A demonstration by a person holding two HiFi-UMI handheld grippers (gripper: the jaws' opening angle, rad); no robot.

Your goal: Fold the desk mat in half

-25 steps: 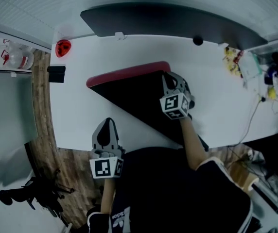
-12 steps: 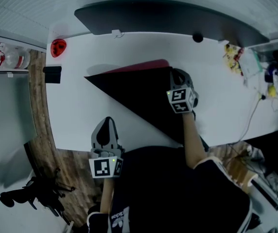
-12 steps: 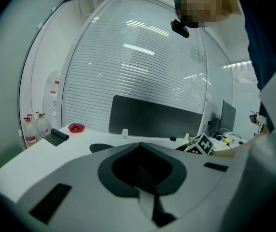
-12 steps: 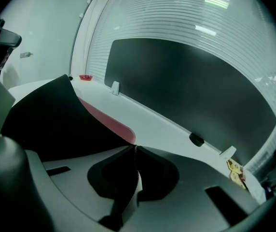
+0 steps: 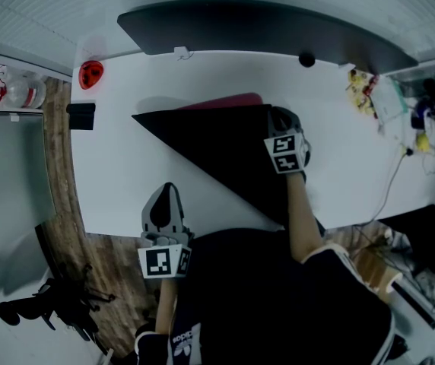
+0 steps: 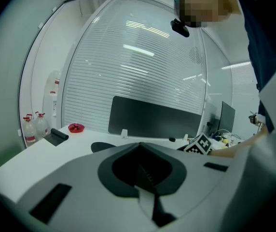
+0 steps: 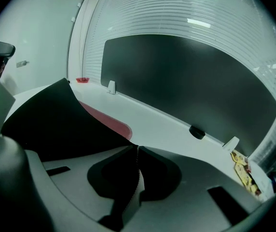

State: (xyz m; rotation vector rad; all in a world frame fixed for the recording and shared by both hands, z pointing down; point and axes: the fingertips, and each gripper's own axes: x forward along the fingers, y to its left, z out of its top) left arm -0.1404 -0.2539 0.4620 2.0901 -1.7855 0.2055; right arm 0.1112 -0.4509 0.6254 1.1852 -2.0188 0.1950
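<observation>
White counter (image 5: 126,173) fills the head view, backed at twelve o'clock by a dark partition panel (image 5: 263,29). A red dish (image 5: 90,74) sits at its ten o'clock corner, with a small black object (image 5: 80,116) just nearer, at nine o'clock. The left tongs (image 5: 167,192) hover at seven o'clock over the counter's near edge, jaws pressed together with nothing between them. The desk mat (image 5: 217,147) lies at the centre, its black underside turned up as a broad triangle reaching from nine o'clock toward five o'clock. A strip of its pink face (image 5: 229,100) shows along the twelve o'clock edge. The right tongs (image 5: 277,115), at the mat's two o'clock corner, are clamped tight on that corner. Yellow packets (image 5: 363,93) and cables crowd the counter at two o'clock.
</observation>
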